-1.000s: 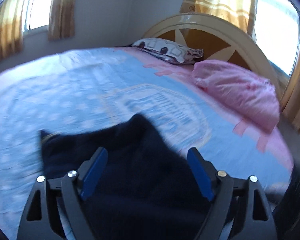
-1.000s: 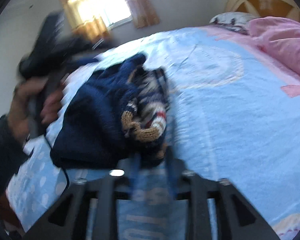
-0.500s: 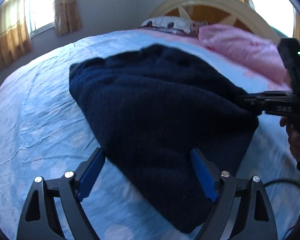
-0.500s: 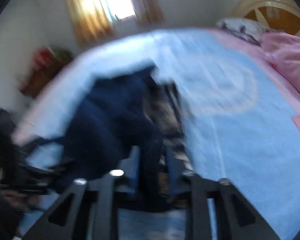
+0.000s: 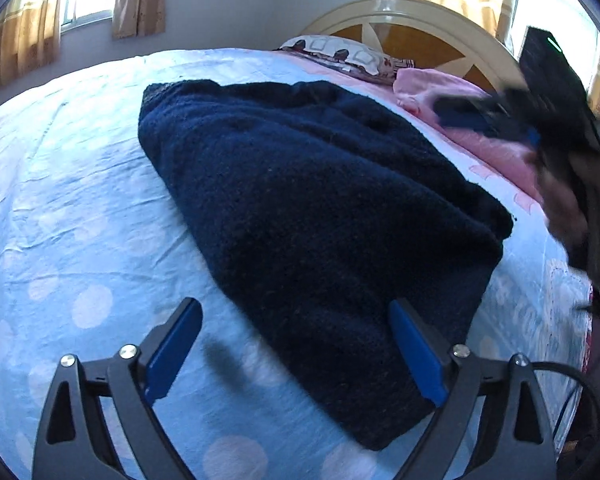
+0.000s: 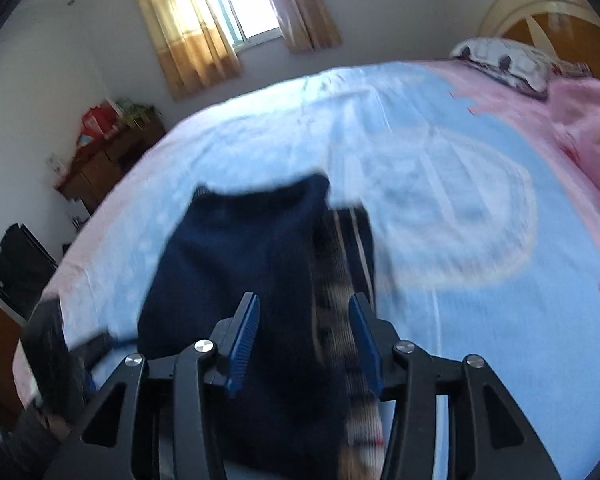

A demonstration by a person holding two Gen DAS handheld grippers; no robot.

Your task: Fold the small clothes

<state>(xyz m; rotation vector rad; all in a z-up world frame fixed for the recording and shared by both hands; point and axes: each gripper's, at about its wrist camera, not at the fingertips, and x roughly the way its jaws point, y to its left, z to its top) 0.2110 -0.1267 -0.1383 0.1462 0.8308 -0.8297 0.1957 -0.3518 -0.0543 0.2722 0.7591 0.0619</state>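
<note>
Navy knit, the sweater (image 5: 316,216) lies folded on the blue bedsheet (image 5: 72,208), its long axis running from near the left gripper (image 5: 296,356) away toward the headboard (image 5: 412,20). That gripper hovers wide open, empty. The right gripper (image 6: 304,340) is part open around the sweater's striped edge; whether it pinches is unclear. Folding looks nearly complete; next, likely let go and smooth flat.
</note>
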